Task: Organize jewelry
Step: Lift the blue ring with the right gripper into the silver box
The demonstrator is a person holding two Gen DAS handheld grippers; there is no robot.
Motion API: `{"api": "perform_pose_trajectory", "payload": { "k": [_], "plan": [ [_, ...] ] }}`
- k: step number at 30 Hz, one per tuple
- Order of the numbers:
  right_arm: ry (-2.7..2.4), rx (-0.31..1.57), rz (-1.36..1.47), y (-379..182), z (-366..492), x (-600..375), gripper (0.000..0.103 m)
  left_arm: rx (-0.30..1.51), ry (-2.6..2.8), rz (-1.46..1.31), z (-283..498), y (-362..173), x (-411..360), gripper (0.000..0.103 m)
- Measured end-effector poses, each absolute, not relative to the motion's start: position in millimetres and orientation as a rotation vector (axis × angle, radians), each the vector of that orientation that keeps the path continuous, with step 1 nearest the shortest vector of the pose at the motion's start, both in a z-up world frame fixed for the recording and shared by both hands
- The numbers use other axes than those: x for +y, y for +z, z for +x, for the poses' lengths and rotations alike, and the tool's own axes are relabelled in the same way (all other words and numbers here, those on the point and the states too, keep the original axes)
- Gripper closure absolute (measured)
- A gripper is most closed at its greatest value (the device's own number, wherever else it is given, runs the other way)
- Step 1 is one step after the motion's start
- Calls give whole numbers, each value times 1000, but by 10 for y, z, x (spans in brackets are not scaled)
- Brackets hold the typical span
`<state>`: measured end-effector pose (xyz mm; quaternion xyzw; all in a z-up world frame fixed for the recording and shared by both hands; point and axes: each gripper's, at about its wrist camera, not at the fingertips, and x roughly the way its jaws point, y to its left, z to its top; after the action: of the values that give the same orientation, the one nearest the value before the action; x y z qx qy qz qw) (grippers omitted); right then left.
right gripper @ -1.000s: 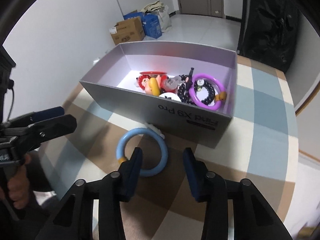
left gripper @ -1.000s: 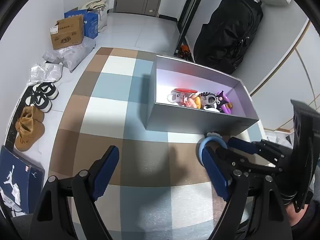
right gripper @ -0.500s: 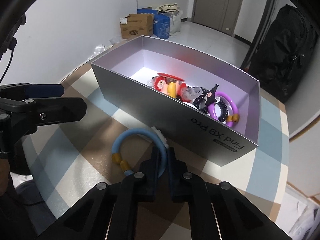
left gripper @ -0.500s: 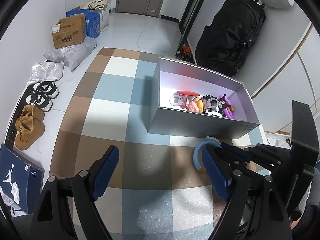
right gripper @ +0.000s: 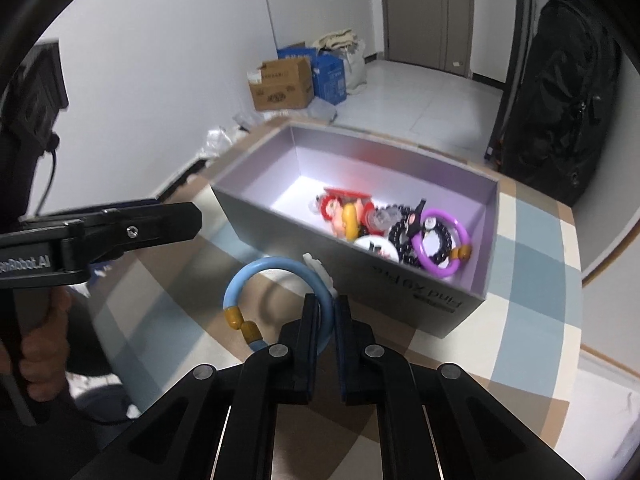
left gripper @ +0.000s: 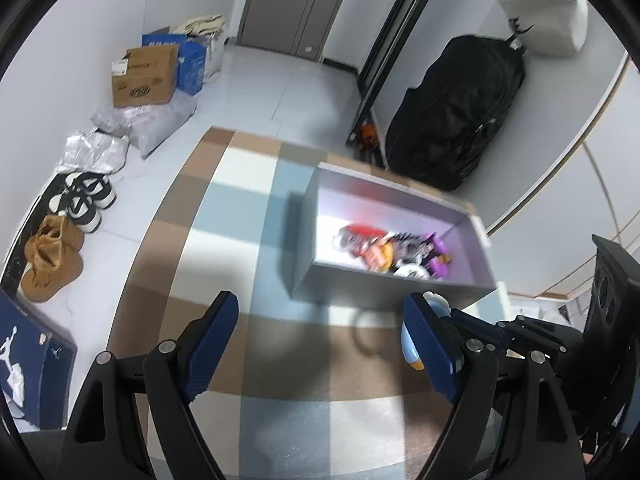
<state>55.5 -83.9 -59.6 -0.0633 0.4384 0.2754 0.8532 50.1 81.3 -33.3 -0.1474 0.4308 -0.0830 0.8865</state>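
One bracelet (right gripper: 276, 280), the pale blue ring, is pinched by its rim in your right gripper (right gripper: 326, 316), lifted just in front of the grey box (right gripper: 404, 292); the open top lies ahead and right. Your left gripper (left gripper: 320, 340) hangs wide, holding nothing.

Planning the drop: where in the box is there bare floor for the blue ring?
Bare floor at the grey box's left end. The right end is crowded: purple ring, black beads, red doll. Right gripper holds the blue ring.
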Motion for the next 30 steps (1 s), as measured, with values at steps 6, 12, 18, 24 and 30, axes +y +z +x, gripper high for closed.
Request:
{"api": "perform_pose_trajectory", "payload": {
  "k": [6,12,18,24,30],
  "plan": [
    [616,862,3,-329,597,-986,96,799,-259,-343,559,-132,778,22],
    [627,818,87,-128,650,-1055,96,760,-305,-344,685,-12,666,22],
    [590,827,146,-118,835,-1149,96,786,-344,-346,836,-32,535,37],
    [559,849,181,-138,977,-1243,96,820,-363,-386,991,-67,523,48],
    [544,863,242,-177,1170,-1307,96,870,-367,-428,1158,-139,525,49]
  ]
}}
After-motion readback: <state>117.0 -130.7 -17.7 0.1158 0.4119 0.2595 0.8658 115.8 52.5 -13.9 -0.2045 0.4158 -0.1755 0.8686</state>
